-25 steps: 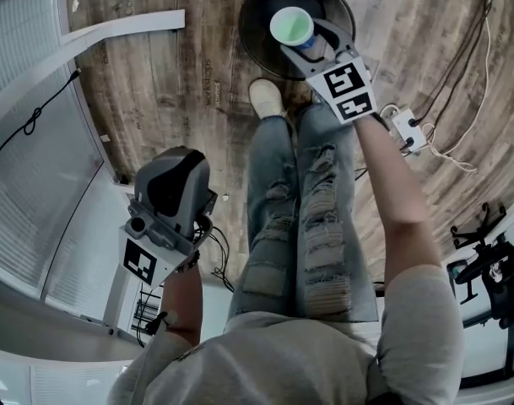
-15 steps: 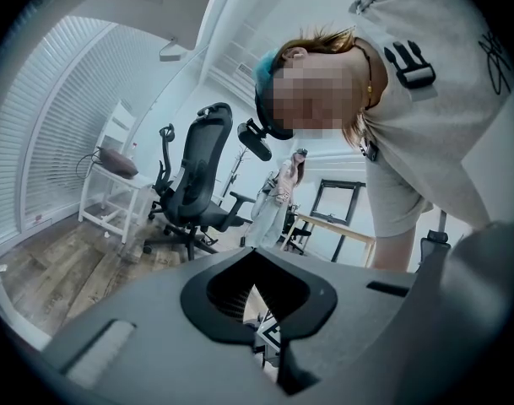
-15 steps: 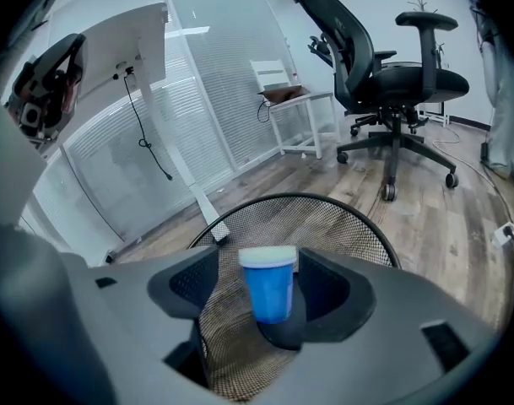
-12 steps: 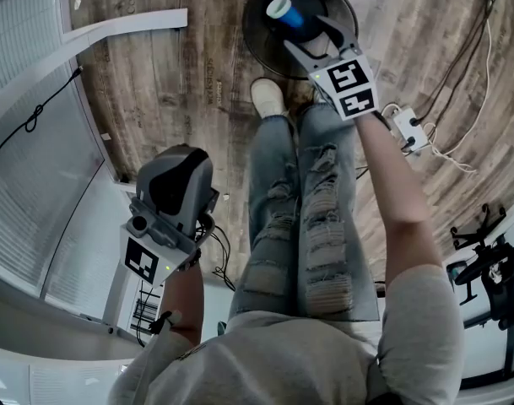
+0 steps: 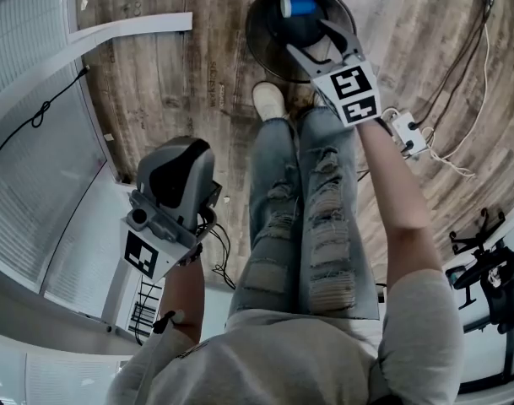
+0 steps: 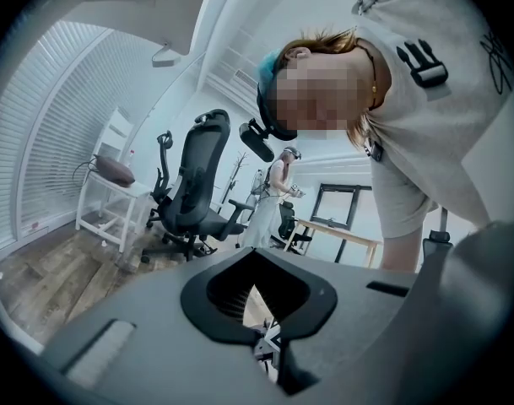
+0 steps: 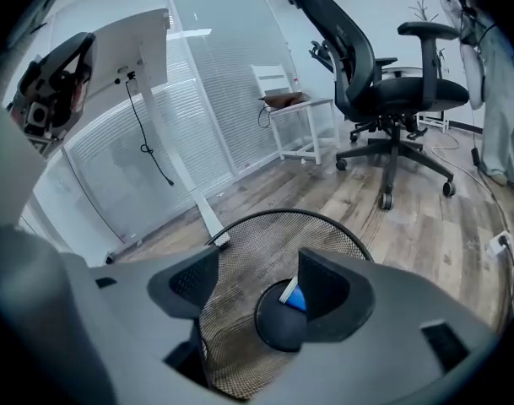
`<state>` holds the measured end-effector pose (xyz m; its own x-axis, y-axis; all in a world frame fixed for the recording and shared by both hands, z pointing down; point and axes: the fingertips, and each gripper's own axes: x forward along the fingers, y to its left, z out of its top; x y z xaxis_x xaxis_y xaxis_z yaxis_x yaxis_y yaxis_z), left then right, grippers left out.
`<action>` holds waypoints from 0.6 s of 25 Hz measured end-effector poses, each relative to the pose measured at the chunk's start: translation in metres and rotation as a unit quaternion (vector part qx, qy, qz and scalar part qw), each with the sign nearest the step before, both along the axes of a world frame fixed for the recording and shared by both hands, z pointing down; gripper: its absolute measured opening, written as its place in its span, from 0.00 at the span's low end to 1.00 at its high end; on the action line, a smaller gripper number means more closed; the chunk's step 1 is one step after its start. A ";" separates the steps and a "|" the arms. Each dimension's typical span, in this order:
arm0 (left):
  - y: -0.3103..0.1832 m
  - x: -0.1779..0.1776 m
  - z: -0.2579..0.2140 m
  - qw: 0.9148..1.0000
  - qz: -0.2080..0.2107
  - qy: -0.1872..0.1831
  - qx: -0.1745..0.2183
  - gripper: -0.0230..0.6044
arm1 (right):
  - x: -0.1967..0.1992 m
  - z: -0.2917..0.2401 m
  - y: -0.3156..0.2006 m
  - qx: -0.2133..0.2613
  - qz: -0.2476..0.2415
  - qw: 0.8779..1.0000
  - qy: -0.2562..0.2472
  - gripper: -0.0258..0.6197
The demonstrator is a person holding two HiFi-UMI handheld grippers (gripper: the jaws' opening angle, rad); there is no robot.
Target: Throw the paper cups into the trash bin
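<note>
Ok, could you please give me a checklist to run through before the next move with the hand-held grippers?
1. Paper cup inside trash bin: ok, lying on the bottom.
2. Right hand-held gripper jaws apart, empty: ok.
3. Left hand-held gripper jaws together, empty: ok.
4. Right hand-held gripper clear of the bin rim: ok, it hangs above.
5. Other cups to fetch: cannot tell, none in view.

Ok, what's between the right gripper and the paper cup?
Nothing. The right gripper view shows the open right gripper over the trash bin, with the paper cup lying at its bottom.
</note>
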<state>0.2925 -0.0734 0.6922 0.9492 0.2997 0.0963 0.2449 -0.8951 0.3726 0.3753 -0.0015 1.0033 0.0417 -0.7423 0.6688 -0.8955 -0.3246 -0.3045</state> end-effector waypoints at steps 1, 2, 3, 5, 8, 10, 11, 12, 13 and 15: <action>-0.001 0.001 -0.002 1.000 0.000 0.002 0.001 0.04 | 0.001 -0.004 -0.001 0.001 -0.001 1.000 0.002 0.48; -0.002 0.002 -0.005 1.000 0.000 0.005 0.001 0.04 | 0.002 -0.008 -0.003 0.003 0.000 1.000 0.004 0.48; -0.002 0.003 -0.008 1.000 -0.001 0.008 0.002 0.04 | 0.003 -0.014 -0.004 0.005 0.000 1.000 0.006 0.48; -0.001 0.006 -0.014 1.000 -0.002 0.012 0.003 0.04 | 0.004 -0.025 -0.005 0.008 -0.002 1.000 0.009 0.48; 0.000 0.012 -0.023 1.000 -0.003 0.020 0.003 0.04 | 0.007 -0.039 -0.004 0.010 -0.003 1.000 0.012 0.48; -0.002 0.014 -0.030 1.000 -0.003 0.025 0.004 0.04 | 0.007 -0.049 -0.005 0.012 -0.002 1.000 0.015 0.48; -0.003 0.014 -0.033 1.000 -0.003 0.028 0.005 0.04 | 0.008 -0.054 -0.006 0.013 -0.002 1.000 0.018 0.48; -0.003 0.015 -0.036 1.000 -0.004 0.031 0.005 0.04 | 0.008 -0.059 -0.006 0.015 -0.003 1.000 0.020 0.48; -0.003 0.016 -0.039 0.999 -0.005 0.033 0.005 0.04 | 0.008 -0.064 -0.007 0.016 -0.003 1.000 0.022 0.48; -0.002 0.018 -0.043 0.999 -0.005 0.034 0.004 0.04 | 0.008 -0.074 -0.007 0.019 -0.006 1.000 0.025 0.48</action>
